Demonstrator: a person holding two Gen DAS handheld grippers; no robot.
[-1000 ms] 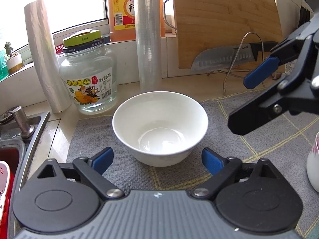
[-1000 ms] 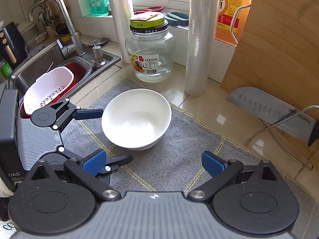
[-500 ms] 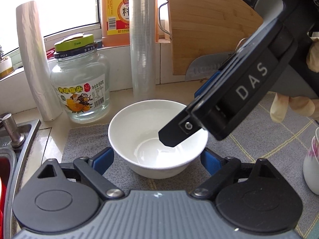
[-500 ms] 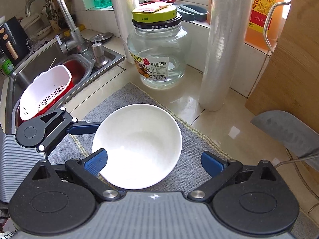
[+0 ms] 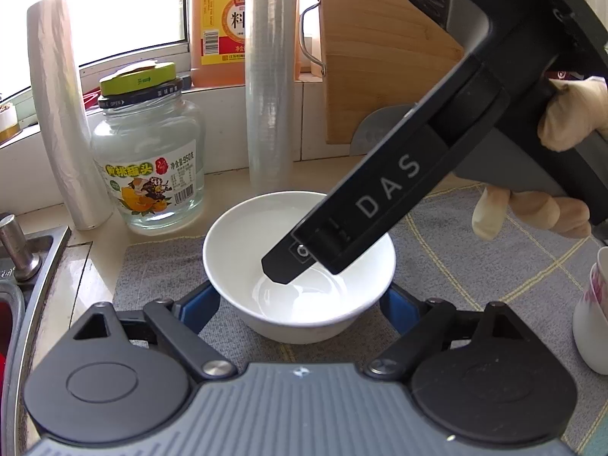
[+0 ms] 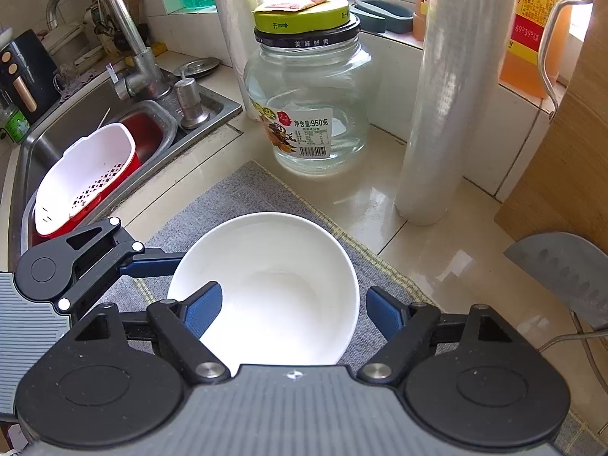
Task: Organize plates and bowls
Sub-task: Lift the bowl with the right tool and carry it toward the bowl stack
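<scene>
White bowl point(image 5: 300, 266) sits upright on the grey mat point(image 5: 475, 250), with both grippers around it. The left gripper point(image 5: 300, 306) has its jaws spread wide, one blue pad on each side of the bowl's lower wall; whether the pads touch the bowl cannot be told. The right gripper point(image 6: 292, 313) is also spread wide and straddles the bowl's rim: one blue pad point(image 6: 203, 309) lies inside the bowl against the near inner wall, the other point(image 6: 383, 313) stands outside, just beside the outer wall with a sliver of mat showing between.

Seen from the left wrist, the right gripper's black body, marked DAS, slants down from the upper right with its tip dipping into the bowl, and a gloved hand point(image 5: 562, 114) grips its handle. A white cup point(image 5: 592, 311) with pink marks stands on the mat to the right of the bowl.

From the right wrist, the left gripper's arm reaches to the bowl from its left side. Beyond the bowl stand a glass jar point(image 6: 311, 102) with a green lid and a roll of cling film point(image 6: 452, 106). Left of the bowl lies the sink point(image 6: 49, 140), holding a white colander point(image 6: 83, 178) in a red basin, with the tap point(image 6: 125, 38) above. A cleaver blade point(image 6: 566, 266) shows to the right of the bowl.
</scene>
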